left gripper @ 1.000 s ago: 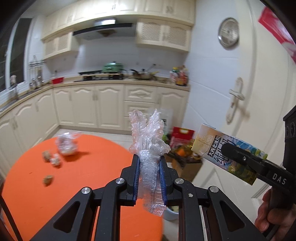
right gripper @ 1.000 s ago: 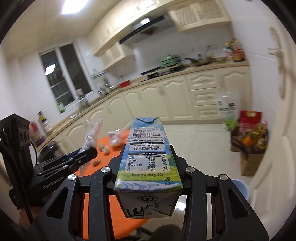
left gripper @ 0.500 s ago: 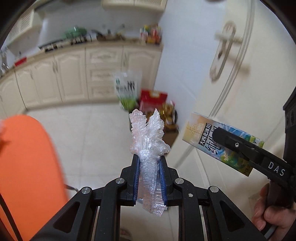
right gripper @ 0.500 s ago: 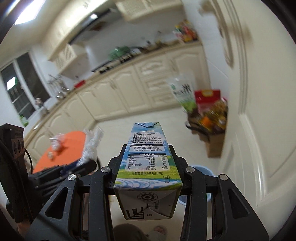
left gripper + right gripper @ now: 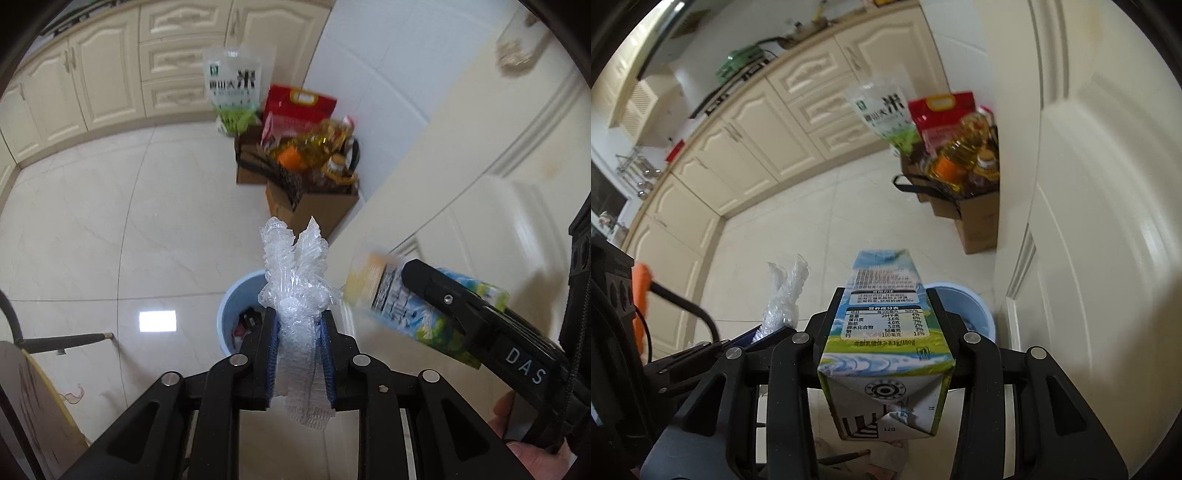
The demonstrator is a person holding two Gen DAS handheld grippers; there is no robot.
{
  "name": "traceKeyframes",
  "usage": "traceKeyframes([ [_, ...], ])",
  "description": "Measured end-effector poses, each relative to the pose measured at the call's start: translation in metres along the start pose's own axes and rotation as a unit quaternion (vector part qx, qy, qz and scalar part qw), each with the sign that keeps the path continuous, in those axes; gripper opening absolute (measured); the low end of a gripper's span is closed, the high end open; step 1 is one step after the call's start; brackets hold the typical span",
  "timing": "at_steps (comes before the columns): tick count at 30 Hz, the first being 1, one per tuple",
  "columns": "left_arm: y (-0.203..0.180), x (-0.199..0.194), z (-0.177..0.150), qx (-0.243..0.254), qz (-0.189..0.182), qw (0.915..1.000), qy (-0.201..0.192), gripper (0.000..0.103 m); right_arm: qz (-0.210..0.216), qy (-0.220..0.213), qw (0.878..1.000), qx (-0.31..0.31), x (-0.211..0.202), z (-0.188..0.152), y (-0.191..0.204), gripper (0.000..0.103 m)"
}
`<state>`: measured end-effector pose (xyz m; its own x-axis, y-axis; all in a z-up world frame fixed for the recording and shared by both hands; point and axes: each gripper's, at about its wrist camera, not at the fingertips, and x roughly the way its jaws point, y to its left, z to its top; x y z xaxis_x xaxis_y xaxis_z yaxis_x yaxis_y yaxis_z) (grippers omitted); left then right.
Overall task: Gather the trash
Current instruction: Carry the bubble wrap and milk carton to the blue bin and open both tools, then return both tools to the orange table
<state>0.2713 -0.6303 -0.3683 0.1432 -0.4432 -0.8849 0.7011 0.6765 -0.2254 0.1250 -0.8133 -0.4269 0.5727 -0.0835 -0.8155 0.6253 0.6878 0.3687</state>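
My left gripper [image 5: 297, 317] is shut on a crumpled piece of clear bubble wrap [image 5: 293, 266] and holds it above a light blue trash bin [image 5: 236, 299] on the floor. My right gripper [image 5: 884, 299] is shut on a milk carton [image 5: 884, 332], with the same bin [image 5: 964, 302] just beyond it. The carton [image 5: 413, 299] and right gripper show to the right in the left wrist view. The bubble wrap [image 5: 785, 295] shows to the left in the right wrist view. Some trash lies inside the bin.
A white door [image 5: 480, 166] stands right beside the bin. Cardboard boxes [image 5: 314, 206] with oil bottles and rice bags [image 5: 232, 85] sit by the wall behind. Cream cabinets [image 5: 110, 62] line the far side. A chair leg [image 5: 66, 339] and table edge are at the lower left.
Both grippers swung away from the orange table, turned right and tilted down toward the floor. The blue bin has come into view under them. Both still hold their items.
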Motion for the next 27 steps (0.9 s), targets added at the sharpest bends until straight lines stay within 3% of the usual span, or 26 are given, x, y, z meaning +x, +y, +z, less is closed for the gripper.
traceKeyframes([
  [1, 0.0, 0.009, 0.008, 0.002, 0.009, 0.9999, 0.012, 0.03, -0.005, 0.003, 1.0, 0.006, 0.006, 0.001, -0.004, 0.041],
  [2, 0.001, 0.015, 0.015, 0.001, 0.013, 0.9997, 0.021, 0.048, -0.01, 0.007, 1.0, 0.015, 0.011, 0.003, -0.009, 0.054],
  [3, -0.003, 0.024, 0.037, 0.0, 0.014, 0.9996, 0.025, 0.069, -0.013, 0.007, 1.0, 0.022, 0.013, 0.003, -0.012, 0.077],
  [4, -0.003, 0.026, 0.042, -0.002, 0.018, 0.9996, 0.023, 0.078, -0.014, 0.004, 0.999, 0.03, 0.014, 0.004, -0.015, 0.086],
  [5, -0.003, 0.025, 0.047, -0.001, 0.024, 0.9996, 0.017, 0.088, -0.015, 0.001, 0.999, 0.034, 0.014, 0.004, -0.017, 0.092],
  [6, -0.005, 0.028, 0.052, 0.0, 0.03, 0.9995, 0.013, 0.092, -0.016, -0.003, 0.999, 0.034, 0.012, 0.004, -0.017, 0.093],
  [8, -0.009, 0.024, 0.053, 0.004, 0.047, 0.9989, 0.006, 0.095, -0.023, -0.01, 0.999, 0.032, 0.008, 0.004, -0.016, 0.103],
  [11, -0.017, 0.024, 0.044, 0.006, 0.053, 0.9986, -0.003, 0.096, -0.024, -0.024, 0.999, 0.036, -0.005, 0.005, -0.01, 0.103],
  [15, -0.025, -0.009, 0.024, 0.006, 0.062, 0.9975, -0.034, 0.096, -0.035, -0.035, 0.998, 0.033, -0.023, 0.008, 0.002, 0.103],
  [21, -0.035, -0.098, -0.021, 0.013, 0.071, 0.9916, -0.107, 0.096, -0.009, -0.074, 0.997, 0.027, -0.08, 0.002, 0.031, 0.103],
  [27, -0.021, -0.204, -0.087, 0.005, 0.073, 0.9769, -0.201, 0.1, 0.008, -0.127, 0.992, -0.017, -0.156, -0.018, 0.089, 0.103],
])
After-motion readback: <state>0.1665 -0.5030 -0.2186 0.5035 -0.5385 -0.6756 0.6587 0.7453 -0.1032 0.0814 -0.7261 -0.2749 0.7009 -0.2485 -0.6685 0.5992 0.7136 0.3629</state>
